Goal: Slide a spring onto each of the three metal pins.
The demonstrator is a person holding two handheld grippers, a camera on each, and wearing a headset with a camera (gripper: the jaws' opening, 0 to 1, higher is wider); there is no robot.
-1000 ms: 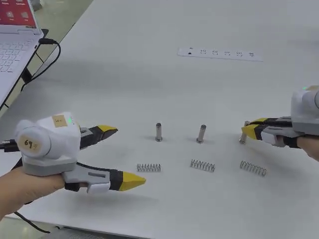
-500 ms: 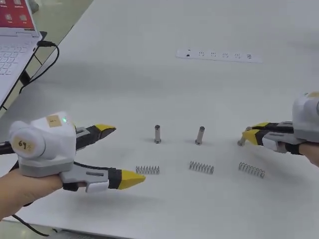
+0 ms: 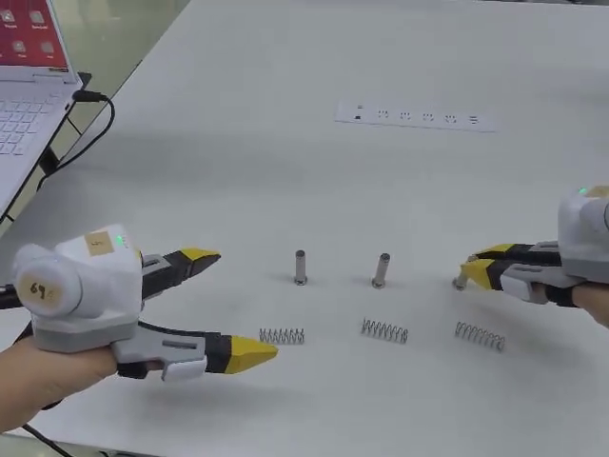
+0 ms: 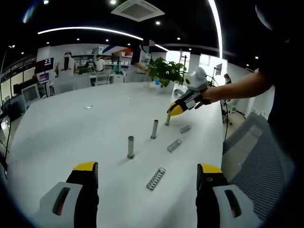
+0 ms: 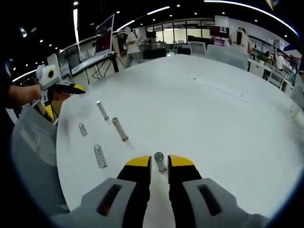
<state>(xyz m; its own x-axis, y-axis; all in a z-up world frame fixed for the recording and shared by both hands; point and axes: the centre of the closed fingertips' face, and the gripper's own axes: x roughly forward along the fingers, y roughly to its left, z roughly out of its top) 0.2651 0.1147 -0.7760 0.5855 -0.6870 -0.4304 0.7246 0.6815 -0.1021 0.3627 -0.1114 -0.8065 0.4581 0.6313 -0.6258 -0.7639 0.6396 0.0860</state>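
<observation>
Three short metal pins stand in a row on the white table: left pin [image 3: 301, 268], middle pin [image 3: 382, 270], right pin [image 3: 461, 281]. A spring lies in front of each: left spring [image 3: 282, 335], middle spring [image 3: 384, 330], right spring [image 3: 479, 335]. My left gripper [image 3: 228, 305] hovers open just left of the left spring [image 4: 156, 178], its jaws wide apart and holding nothing. My right gripper [image 3: 481, 262] comes in from the right. Its yellow tips are shut on the right pin [image 5: 160, 162], whose head shows between them.
A white power strip [image 3: 416, 118] lies farther back on the table. An open laptop [image 3: 24, 86] with a black cable [image 3: 95, 114] sits past the table's left edge. The near table edge runs close under my left gripper.
Only the head camera has shifted a little. Both grippers, the pins and the springs keep their places relative to each other.
</observation>
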